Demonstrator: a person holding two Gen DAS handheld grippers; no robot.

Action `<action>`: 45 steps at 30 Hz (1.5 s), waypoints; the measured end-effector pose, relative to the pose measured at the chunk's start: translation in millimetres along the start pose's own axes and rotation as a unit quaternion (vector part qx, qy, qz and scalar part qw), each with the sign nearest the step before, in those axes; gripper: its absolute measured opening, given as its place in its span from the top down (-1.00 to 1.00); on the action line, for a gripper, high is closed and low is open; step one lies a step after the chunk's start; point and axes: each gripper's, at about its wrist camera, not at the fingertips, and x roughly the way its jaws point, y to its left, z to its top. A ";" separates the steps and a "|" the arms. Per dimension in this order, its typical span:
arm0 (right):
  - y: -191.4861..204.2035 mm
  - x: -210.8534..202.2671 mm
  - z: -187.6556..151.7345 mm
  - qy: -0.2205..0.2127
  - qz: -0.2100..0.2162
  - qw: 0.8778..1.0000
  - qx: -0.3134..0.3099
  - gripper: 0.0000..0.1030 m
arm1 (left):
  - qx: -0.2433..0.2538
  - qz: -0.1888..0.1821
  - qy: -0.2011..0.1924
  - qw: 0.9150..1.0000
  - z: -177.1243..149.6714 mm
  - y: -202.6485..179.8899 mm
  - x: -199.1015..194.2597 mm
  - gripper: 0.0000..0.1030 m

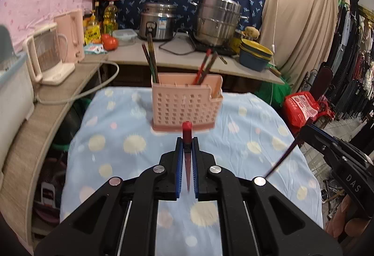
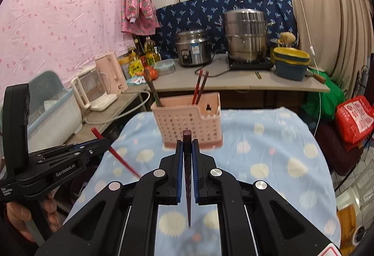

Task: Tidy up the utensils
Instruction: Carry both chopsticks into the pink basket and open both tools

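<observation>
A pink perforated utensil holder [image 1: 184,104] [image 2: 187,120] stands on the blue spotted cloth [image 1: 121,120], straight ahead of both grippers. Dark chopsticks [image 1: 150,61] lean in its left compartment and reddish ones [image 1: 205,66] in its right. My left gripper [image 1: 187,139] is shut on a red chopstick [image 1: 187,129] that stands upright between the blue pads, raised above the cloth. My right gripper [image 2: 187,142] is shut on a dark maroon chopstick [image 2: 187,139], also upright. Each gripper shows in the other's view: the right gripper [image 1: 308,132] with its dark stick, the left gripper [image 2: 102,142] with its red stick [image 2: 121,159].
Behind the holder a counter [image 2: 233,82] carries a rice cooker [image 2: 192,47], a steel steamer pot [image 2: 245,36], stacked bowls [image 2: 291,61], oil bottles and a tomato. Two kettles [image 1: 46,54] and a hose lie on the left shelf. A red bag [image 1: 301,108] sits at the right.
</observation>
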 end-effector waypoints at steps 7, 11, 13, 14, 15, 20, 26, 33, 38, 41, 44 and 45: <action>-2.2 28.2 64.8 -0.034 0.017 0.999 0.007 0.87 | 0.007 0.005 -0.047 0.999 68.0 5.7 4.5 0.86; 1.6 42.7 110.1 -0.070 0.019 0.997 0.007 0.87 | 0.009 0.012 -0.081 0.997 111.9 9.5 4.1 0.86; 3.4 49.7 134.4 -0.089 0.024 0.996 0.012 0.87 | 0.007 0.014 -0.099 0.995 136.2 11.6 5.2 0.87; 4.5 53.6 146.4 -0.100 0.027 0.995 0.014 0.87 | 0.007 0.013 -0.105 0.994 144.6 11.5 6.3 0.86; 6.3 58.7 158.9 -0.110 0.026 0.994 0.014 0.87 | 0.007 0.015 -0.114 0.993 155.9 11.9 8.1 0.87; 10.4 93.0 193.0 -0.127 0.026 0.991 0.022 0.87 | 0.010 0.023 -0.139 0.990 191.9 14.5 26.8 0.87; -1.8 148.0 172.7 -0.089 0.027 0.995 0.045 0.87 | 0.003 0.033 -0.114 0.993 189.3 26.1 69.0 0.86; -19.2 195.5 130.0 -0.031 0.020 0.997 0.066 0.87 | -0.014 0.030 -0.066 0.997 161.2 39.3 117.1 0.86; -22.9 205.4 115.2 -0.016 0.017 0.997 0.068 0.87 | -0.019 0.029 -0.050 0.998 147.1 40.7 132.0 0.86; -26.0 207.6 109.6 -0.007 0.013 0.998 0.068 0.84 | -0.020 0.029 -0.042 0.998 140.2 41.3 136.6 0.85; -30.8 201.8 102.6 -0.014 -0.004 0.997 0.073 0.34 | -0.012 0.052 -0.046 0.998 131.6 39.0 133.9 0.45; -33.0 197.3 100.4 -0.021 -0.008 0.997 0.078 0.22 | -0.012 0.054 -0.046 0.997 130.0 38.5 133.7 0.32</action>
